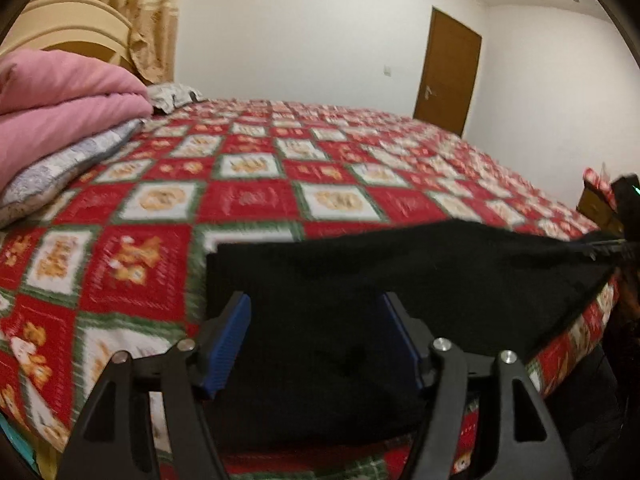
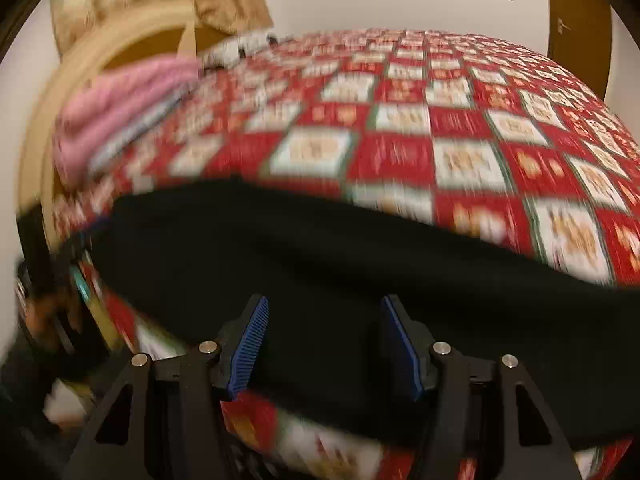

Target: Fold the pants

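Left wrist view: left tool [image 1: 316, 344] wide open, holding nothing, black pants [image 1: 400, 280] lying between its fingers on the bed [image 1: 248, 196] near edge, long axis running rightward toward right tool [image 2: 324, 344], equally open and empty over the pants.

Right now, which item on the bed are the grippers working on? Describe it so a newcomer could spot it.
Start at the large bed covered by a red, white and green patchwork quilt. Along its near edge, just ahead of both grippers, lies a plain black cloth garment, the pants. Unlike the folded pink blanket by the headboard, it is dark, unpatterned and spread flat.
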Action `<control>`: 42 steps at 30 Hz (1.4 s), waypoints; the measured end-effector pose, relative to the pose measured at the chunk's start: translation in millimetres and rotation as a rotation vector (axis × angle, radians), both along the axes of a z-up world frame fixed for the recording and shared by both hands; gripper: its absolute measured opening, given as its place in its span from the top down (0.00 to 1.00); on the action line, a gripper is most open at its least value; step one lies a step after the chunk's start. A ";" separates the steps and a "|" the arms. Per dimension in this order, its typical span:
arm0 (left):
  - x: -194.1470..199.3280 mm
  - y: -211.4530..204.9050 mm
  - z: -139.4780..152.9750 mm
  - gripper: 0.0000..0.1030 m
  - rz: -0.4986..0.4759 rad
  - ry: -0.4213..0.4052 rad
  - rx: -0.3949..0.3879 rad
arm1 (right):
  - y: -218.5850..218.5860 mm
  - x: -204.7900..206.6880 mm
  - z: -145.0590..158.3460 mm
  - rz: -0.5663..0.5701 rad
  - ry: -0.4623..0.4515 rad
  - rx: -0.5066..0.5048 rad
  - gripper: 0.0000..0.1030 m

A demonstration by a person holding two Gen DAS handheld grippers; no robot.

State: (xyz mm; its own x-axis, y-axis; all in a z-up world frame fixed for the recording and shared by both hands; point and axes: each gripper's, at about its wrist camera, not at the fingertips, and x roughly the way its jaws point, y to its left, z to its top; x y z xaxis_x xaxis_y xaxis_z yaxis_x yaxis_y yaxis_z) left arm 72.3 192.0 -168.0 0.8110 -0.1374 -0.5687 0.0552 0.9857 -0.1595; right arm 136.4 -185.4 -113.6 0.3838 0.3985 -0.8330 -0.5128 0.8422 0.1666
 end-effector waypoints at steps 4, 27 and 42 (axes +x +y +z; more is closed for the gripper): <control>-6.4 -12.9 -10.5 0.30 -0.005 0.007 0.075 | -5.6 -33.7 -30.5 0.042 -0.037 -0.138 0.42; 5.1 -113.6 22.8 0.30 -0.279 -0.026 -0.026 | -142.4 -37.2 63.8 -0.203 -0.217 0.029 0.42; 29.3 -148.1 -1.6 0.30 -0.250 0.033 -0.014 | -424.6 41.3 70.8 -0.834 -0.119 0.086 0.47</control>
